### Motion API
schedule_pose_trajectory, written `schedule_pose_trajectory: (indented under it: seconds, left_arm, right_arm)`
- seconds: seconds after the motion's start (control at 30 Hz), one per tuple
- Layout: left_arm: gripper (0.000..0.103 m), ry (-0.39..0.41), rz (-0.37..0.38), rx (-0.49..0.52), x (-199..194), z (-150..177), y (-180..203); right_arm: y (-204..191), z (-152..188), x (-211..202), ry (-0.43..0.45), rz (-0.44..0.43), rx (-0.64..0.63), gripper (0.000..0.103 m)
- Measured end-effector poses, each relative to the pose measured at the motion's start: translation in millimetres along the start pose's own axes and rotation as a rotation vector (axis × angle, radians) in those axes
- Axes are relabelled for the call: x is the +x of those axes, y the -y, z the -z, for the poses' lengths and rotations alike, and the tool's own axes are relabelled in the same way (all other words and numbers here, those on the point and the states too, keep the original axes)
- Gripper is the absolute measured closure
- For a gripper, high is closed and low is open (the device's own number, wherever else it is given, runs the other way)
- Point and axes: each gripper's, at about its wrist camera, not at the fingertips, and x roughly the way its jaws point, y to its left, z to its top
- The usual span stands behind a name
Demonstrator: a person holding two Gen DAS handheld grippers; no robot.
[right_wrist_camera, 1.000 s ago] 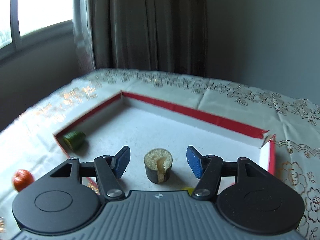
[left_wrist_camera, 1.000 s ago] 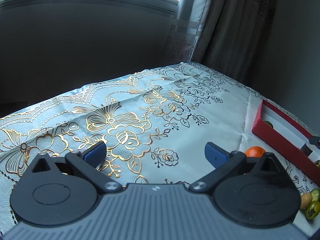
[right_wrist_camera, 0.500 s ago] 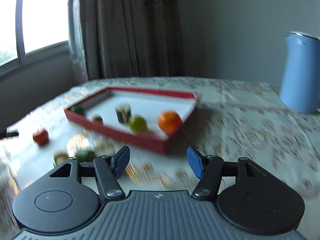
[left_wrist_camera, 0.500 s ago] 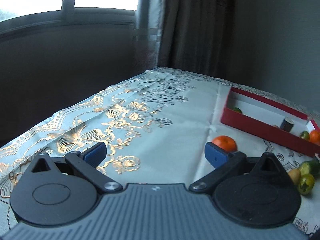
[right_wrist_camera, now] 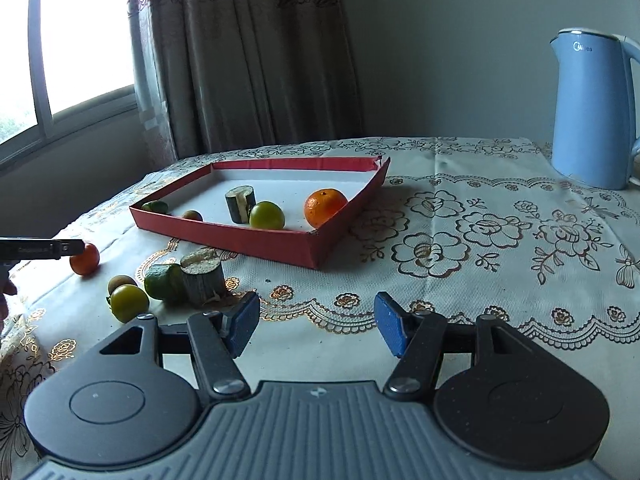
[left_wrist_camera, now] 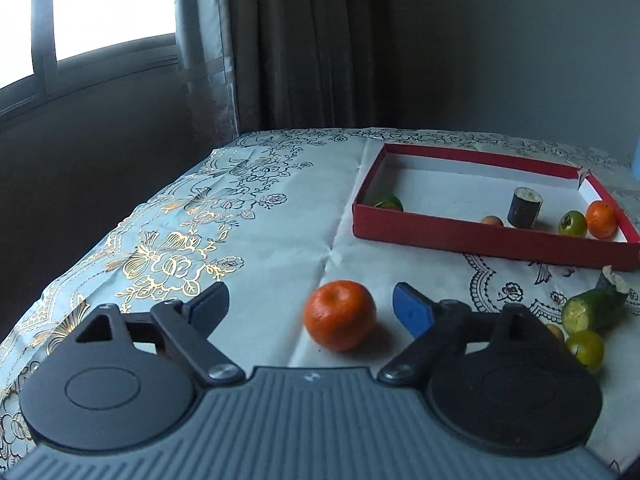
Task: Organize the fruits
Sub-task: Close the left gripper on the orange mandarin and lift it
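Our left gripper [left_wrist_camera: 310,312] jaws are closing around the tangerine [left_wrist_camera: 339,315], untouched; it sits toward three o'clock and may roll away.

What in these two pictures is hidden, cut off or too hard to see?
- Left wrist view: small brown fruit mostly hidden behind the left tool.
- Left wrist view: blue kettle cut off by the right edge.
- Right wrist view: left tool mostly cut off by the left edge.
- Right wrist view: green fruit partly hidden by the red tray wall.
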Motion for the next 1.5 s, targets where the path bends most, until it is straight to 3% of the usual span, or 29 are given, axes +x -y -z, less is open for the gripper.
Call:
schedule_pose_trajectory:
  seconds: [0.17,0.6,0.7,0.83,0.87,1.27,1.5]
  left_arm:
    - [0.016,-0.002,-0.014,0.031,5,0,8]
    - [0.019,-0.102,-0.073,0.026,32,4,8]
    - [0.032,-0.109,-0.058,0.022,32,4,8]
    - [0.059,-0.123,-0.039,-0.006,32,1,7]
    - [0.061,-0.125,-0.040,-0.009,31,1,7]
    - [0.063,-0.107,-0.068,-0.022,17,-2,7]
    - [0.063,-0.014,-0.037,0.017,-9,-41,30]
  right_arm:
    - [4,0,0,-0.005,-0.021,0.021,0.041]
    - [5,0,1,-0.007,-0.028,0.027,0.041]
    - [5,0,1,-0.012,-0.026,0.031,0.041]
    - [6,0,2,-0.015,-0.025,0.036,0.041]
    - [6,0,2,-0.015,-0.025,0.037,0.041]
    - [7,0,1,-0.011,-0.027,0.043,0.041]
    - [7,0,1,-0.010,-0.027,0.043,0.041]
